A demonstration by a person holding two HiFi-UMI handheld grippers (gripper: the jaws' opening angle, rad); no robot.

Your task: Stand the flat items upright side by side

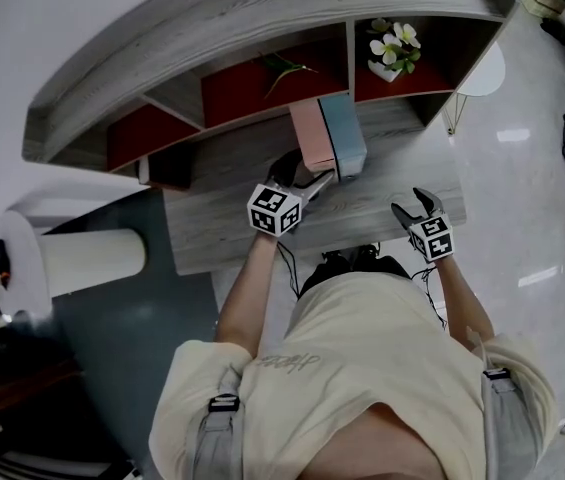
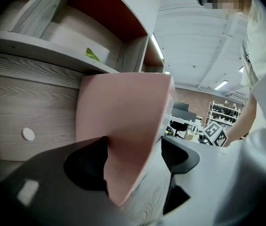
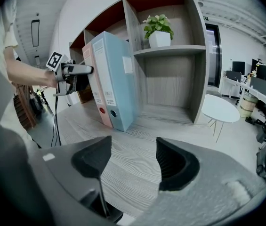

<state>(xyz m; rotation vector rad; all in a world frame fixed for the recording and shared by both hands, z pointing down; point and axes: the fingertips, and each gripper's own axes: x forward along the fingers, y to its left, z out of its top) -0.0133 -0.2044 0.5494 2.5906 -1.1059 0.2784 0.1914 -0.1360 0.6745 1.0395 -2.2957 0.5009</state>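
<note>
With left gripper (image 2: pixel 134 145) spread wide, straddling pink binder (image 2: pixel 123 112) edge between jaws, judging it stiff, slick, tip-prone, best pinched across that edge.

The desk (image 1: pixel 212 223) and the shelf unit (image 1: pixel 262 8) show a grey wood grain, matt and faintly streaked. The pink binder (image 1: pixel 312 136) and the blue binder (image 1: pixel 345 128) have smooth covers with a dull sheen, perhaps plastic-coated card. The right gripper (image 3: pixel 132 149) is matt grey plastic, and its black pads (image 3: pixel 173 166) are ribbed. The floor (image 1: pixel 522 198) is glossy and reflects the lights. The shirt (image 1: pixel 362 368) is soft, creased cloth.
</note>
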